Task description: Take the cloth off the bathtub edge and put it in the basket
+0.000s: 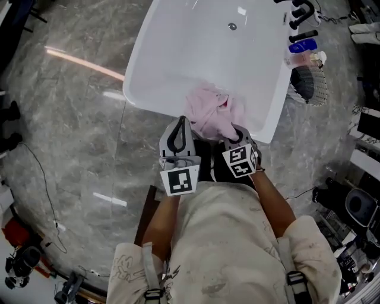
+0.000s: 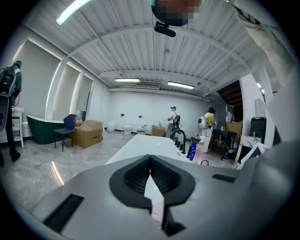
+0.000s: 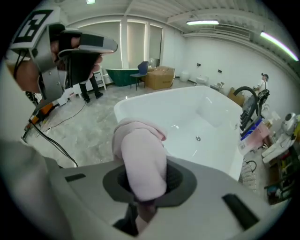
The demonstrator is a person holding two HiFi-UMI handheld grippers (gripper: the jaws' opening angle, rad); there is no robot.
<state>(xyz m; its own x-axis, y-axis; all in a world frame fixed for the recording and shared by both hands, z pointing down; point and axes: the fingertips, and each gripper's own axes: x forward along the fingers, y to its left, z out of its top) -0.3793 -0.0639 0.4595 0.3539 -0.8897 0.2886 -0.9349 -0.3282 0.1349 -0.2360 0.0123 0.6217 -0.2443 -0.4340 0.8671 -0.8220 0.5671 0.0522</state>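
Observation:
A pink cloth (image 1: 209, 111) hangs bunched over the near rim of the white bathtub (image 1: 142, 98). My right gripper (image 1: 236, 136) is shut on it. In the right gripper view the cloth (image 3: 140, 157) rises as a thick fold from between the jaws (image 3: 147, 183) and hides the pads. My left gripper (image 1: 178, 135) hovers just left of the cloth with its jaws together. Its own view shows the tips (image 2: 150, 161) meeting with nothing clamped, pointing along the tub (image 2: 140, 143). The wire basket (image 1: 310, 86) stands on the floor by the tub's right side and also shows in the right gripper view (image 3: 251, 176).
A black faucet (image 1: 300, 15) and bottles (image 1: 303, 50) sit on the tub's right rim above the basket. Cables (image 1: 41, 190) trail over the grey marble floor at left. Equipment (image 1: 356, 202) crowds the right edge. Two people (image 2: 173, 117) stand far back.

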